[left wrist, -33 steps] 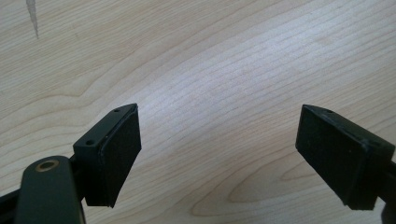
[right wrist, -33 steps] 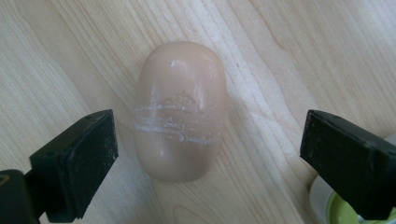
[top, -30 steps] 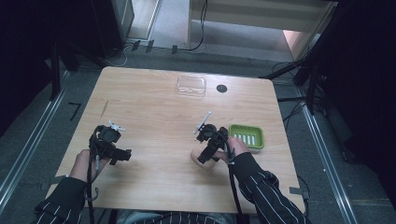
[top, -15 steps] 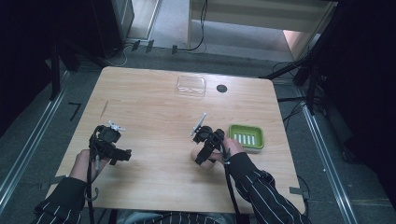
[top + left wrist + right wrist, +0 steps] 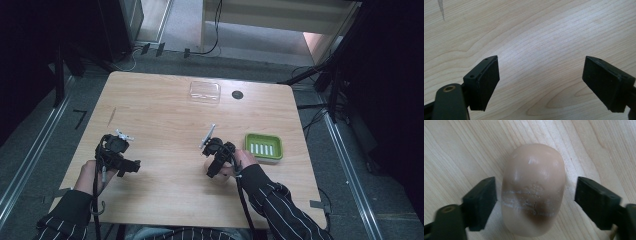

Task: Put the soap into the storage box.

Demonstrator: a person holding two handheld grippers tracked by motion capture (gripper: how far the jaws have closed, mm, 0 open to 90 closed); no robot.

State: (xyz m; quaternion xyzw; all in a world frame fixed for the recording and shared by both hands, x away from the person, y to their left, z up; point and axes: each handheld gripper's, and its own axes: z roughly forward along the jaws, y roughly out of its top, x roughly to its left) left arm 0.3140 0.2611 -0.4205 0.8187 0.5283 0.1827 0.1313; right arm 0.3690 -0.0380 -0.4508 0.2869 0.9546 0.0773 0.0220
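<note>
Soap (image 5: pixel 533 190), a pale beige bar with a brown smudge and white scuffs, is lying on the wooden table (image 5: pixel 165 115) between the jaws of the right gripper (image 5: pixel 535 195), which have just been closing around it; in the right gripper view a narrow gap is still showing on each side, the one at that view's right being wider, so the pads are not pressing yet. Compared with a second ago, the right hand (image 5: pixel 240 162) is sitting a little farther from the green dish (image 5: pixel 263 147) and nearer the table's middle, while the left gripper (image 5: pixel 541 82) is staying where it was, its jaws standing wide apart over bare wood. In the high view the green dish is resting just beside the right hand, with white slats or ribs showing in its bottom; what they are cannot be told. Near the far edge a clear plastic tray (image 5: pixel 204 91) is sitting beside a small dark round thing (image 5: pixel 237 94).
</note>
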